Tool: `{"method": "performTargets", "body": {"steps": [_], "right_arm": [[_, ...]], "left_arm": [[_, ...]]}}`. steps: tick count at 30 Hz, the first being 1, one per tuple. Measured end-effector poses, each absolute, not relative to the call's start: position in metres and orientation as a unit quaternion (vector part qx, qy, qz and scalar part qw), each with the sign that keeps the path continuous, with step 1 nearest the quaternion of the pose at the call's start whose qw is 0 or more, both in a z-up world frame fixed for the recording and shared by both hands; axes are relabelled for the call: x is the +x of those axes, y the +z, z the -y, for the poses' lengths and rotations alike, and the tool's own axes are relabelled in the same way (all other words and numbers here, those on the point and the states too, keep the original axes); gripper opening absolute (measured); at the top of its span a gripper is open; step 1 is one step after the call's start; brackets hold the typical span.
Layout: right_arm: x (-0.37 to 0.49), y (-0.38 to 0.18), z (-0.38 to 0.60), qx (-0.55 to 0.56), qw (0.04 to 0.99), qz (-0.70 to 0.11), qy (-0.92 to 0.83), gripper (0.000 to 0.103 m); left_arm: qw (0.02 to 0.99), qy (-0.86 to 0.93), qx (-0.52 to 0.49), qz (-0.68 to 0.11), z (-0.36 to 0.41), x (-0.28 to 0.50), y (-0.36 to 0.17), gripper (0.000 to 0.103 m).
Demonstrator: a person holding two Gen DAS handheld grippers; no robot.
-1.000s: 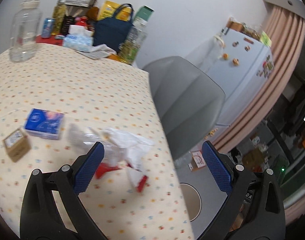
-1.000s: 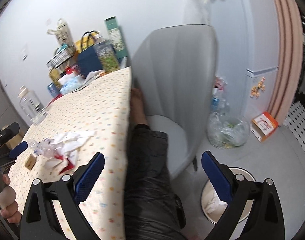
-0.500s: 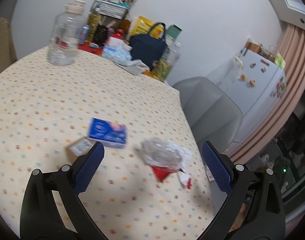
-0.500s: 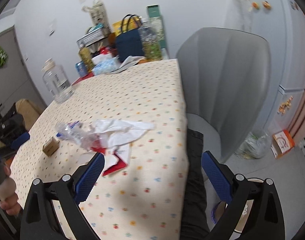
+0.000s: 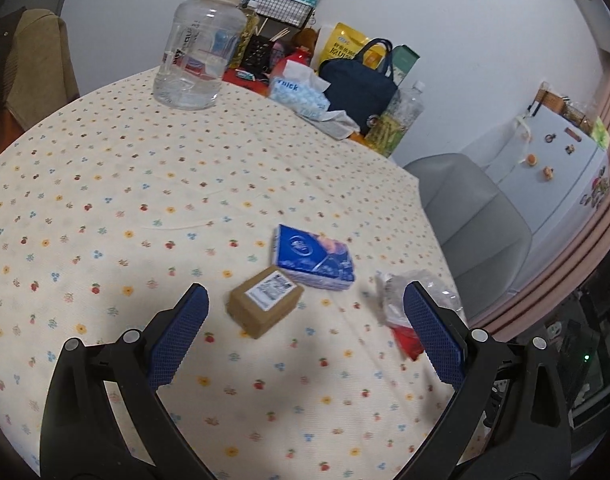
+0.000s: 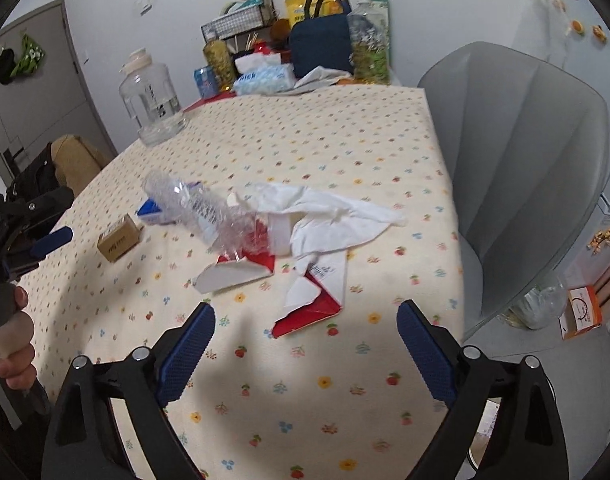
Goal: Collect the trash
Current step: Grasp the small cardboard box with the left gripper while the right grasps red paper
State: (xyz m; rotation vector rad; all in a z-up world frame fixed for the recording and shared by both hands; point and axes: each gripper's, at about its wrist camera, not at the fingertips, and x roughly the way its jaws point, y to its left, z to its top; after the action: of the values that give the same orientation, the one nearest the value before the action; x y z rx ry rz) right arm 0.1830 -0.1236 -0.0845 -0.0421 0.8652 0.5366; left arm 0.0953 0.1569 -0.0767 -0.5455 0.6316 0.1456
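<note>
My left gripper hangs spread and empty over the table, the small brown box just ahead. My right gripper is closing, nothing between; trash pile lies ahead near the table's chair-side edge.

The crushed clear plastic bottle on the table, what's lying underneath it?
Under the crushed bottle lie torn red-and-white paper pieces and the edge of a white tissue. A blue packet pokes out behind it. Anything further beneath is covered.
</note>
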Motion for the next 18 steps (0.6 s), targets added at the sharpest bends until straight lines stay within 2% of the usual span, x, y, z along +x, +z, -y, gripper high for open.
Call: {"method": "performTargets", "body": {"steps": [3, 9, 11, 13, 14, 15, 16, 18], "right_arm": [[0.187, -0.096, 0.117, -0.030, 0.866, -0.431, 0.252, 0.077], [0.193, -0.098, 0.110, -0.055, 0.868, -0.431, 0.239, 0.067], [0.196, -0.097, 0.106, -0.070, 0.870, -0.428, 0.233, 0.057], [0.196, -0.097, 0.105, -0.073, 0.871, -0.425, 0.235, 0.038], [0.195, -0.096, 0.106, -0.071, 0.870, -0.424, 0.239, 0.037], [0.195, -0.096, 0.108, -0.068, 0.870, -0.424, 0.241, 0.035], [0.194, -0.096, 0.110, -0.064, 0.871, -0.423, 0.242, 0.034], [0.191, -0.094, 0.113, -0.055, 0.870, -0.424, 0.247, 0.033]], "left_arm": [[0.904, 0.077, -0.268, -0.324, -0.161, 0.099, -0.090, 0.097], [0.898, 0.096, -0.252, -0.347, -0.159, 0.119, -0.113, 0.097], [0.895, 0.105, -0.247, -0.358, -0.158, 0.126, -0.116, 0.097], [0.897, 0.114, -0.238, -0.355, -0.158, 0.129, -0.114, 0.095], [0.894, 0.118, -0.235, -0.362, -0.158, 0.130, -0.116, 0.090], [0.894, 0.127, -0.229, -0.364, -0.157, 0.130, -0.116, 0.077], [0.893, 0.127, -0.229, -0.366, -0.158, 0.128, -0.116, 0.052], [0.891, 0.126, -0.233, -0.368, -0.160, 0.124, -0.117, 0.042]]}}
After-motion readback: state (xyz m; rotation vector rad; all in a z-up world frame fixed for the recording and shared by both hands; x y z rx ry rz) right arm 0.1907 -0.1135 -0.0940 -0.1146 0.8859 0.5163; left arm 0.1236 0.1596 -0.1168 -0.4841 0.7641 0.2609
